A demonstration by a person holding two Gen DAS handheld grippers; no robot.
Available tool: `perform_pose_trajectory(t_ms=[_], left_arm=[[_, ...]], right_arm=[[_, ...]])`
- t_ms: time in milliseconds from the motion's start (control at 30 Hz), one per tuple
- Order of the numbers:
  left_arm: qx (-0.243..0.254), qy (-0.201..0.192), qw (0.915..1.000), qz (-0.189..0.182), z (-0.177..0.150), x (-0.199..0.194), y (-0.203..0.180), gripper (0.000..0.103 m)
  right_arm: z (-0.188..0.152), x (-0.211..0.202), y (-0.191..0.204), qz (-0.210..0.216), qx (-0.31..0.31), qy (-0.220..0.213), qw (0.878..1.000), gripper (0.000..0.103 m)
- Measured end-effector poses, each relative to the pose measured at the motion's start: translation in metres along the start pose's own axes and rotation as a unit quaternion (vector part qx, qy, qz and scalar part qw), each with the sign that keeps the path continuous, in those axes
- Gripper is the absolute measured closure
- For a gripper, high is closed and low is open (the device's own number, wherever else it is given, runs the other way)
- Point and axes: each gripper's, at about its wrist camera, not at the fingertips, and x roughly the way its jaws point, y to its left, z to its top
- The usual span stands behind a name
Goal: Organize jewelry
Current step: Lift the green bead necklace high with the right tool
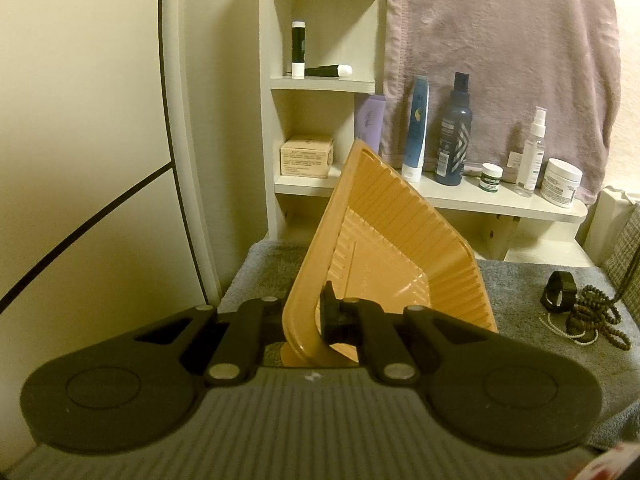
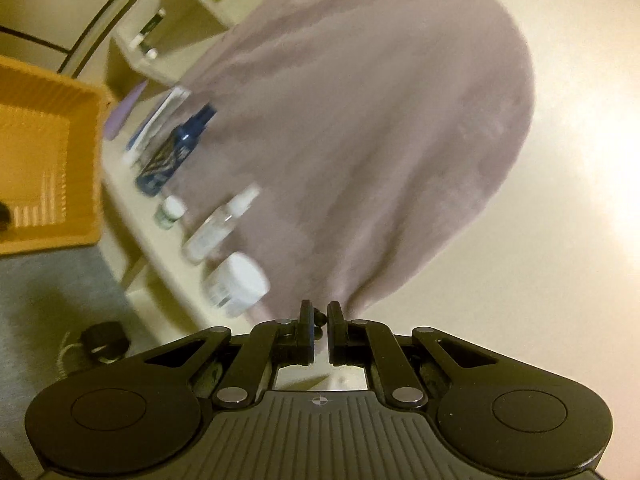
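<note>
Two grippers show, one per wrist view. Starting at the left, the left gripper (image 1: pixel 310 320) has its jaws pinching the near rim of an orange ribbed tray (image 1: pixel 384 248); one black pad sits inside the rim, the other is hidden behind the outer wall. The tray is tilted steeply, its open side facing right and its far corner rising ahead of the jaws in front of a white shelf (image 1: pixel 480 200). Under it lies a grey towel (image 1: pixel 516 292) covering the bench. To the right of these jaws, well apart from the tray, the jewelry rests on the towel: a black watch (image 1: pixel 559 291), touching it a heap of dark brown beads (image 1: pixel 596 316), and a thin white bead strand (image 1: pixel 560 328) at their near edge. On the shelf ahead and to the right stand a blue tube (image 1: pixel 416 132), a dark spray bottle (image 1: pixel 454 136), a clear spray bottle (image 1: pixel 532 152) and a white jar (image 1: pixel 562 182), backed by a hanging mauve towel (image 1: pixel 500 60).

Further right, the right gripper (image 2: pixel 319 334) is raised and rolled, its view blurred. Its jaws are almost pressed together, a narrow slit between them; a small dark thing sits in that slit, but whether it is gripped I cannot tell. The tray (image 2: pixel 48 152) is far left of these jaws, the watch (image 2: pixel 105 340) low left.
</note>
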Motion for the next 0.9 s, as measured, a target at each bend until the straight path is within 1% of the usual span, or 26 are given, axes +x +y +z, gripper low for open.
perform_pose_trajectory(t_ms=[333, 567, 900], left_arm=[[0.002, -0.001, 1.0, 0.0, 0.001, -0.001, -0.002, 0.096], [0.003, -0.001, 1.0, -0.001, 0.001, -0.002, -0.003, 0.096], [0.004, -0.002, 1.0, -0.002, 0.001, -0.001, -0.004, 0.096]], right_arm=[[0.037, -0.017, -0.036, -0.032, -0.023, -0.053, 0.998, 0.097], [0.067, -0.022, -0.057, -0.037, -0.036, -0.087, 0.995, 0.097], [0.114, -0.039, -0.082, -0.035, -0.032, -0.14, 0.989, 0.097]])
